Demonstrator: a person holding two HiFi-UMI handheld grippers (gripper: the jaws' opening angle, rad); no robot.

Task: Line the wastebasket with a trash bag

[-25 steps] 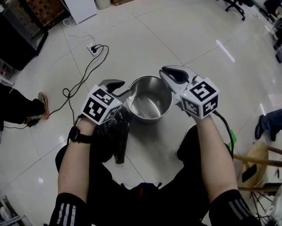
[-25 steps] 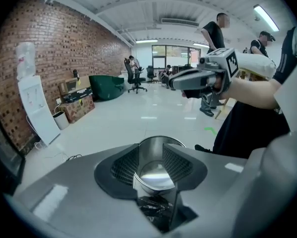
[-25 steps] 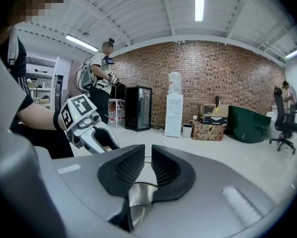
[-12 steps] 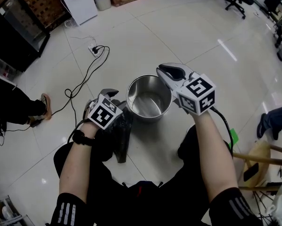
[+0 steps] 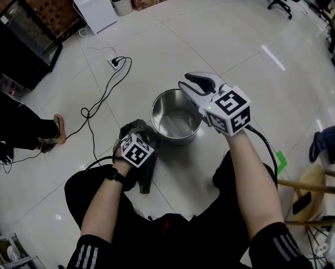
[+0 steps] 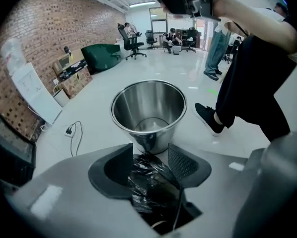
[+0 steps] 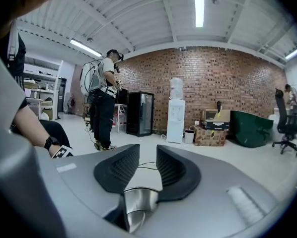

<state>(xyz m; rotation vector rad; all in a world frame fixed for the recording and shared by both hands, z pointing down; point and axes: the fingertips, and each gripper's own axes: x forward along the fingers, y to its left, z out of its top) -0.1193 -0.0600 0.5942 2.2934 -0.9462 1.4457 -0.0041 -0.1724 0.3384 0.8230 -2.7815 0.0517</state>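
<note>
The steel wastebasket (image 5: 177, 116) stands upright on the floor, unlined; in the left gripper view the wastebasket (image 6: 148, 108) is just ahead of the jaws. A crumpled black trash bag (image 5: 145, 172) lies on the floor to its left. My left gripper (image 5: 132, 138) is low over the bag, pointing steeply down. Its jaws are opening wide, with the bag (image 6: 151, 180) bunched between them and the pads not pressing it. My right gripper (image 5: 192, 83) hovers above the basket's far right rim. Its jaws (image 7: 147, 155) are opening with nothing between them, and the steel rim (image 7: 137, 202) shows below.
A power strip with black cables (image 5: 114, 60) lies on the floor at the far left. A bystander's sandalled foot (image 5: 55, 129) is at the left and a wooden stool (image 5: 307, 186) at the right. My own shoe (image 6: 210, 119) rests beside the basket.
My left gripper has dropped from beside the basket's rim down onto the bag on the floor. The right gripper has stayed above the rim.
</note>
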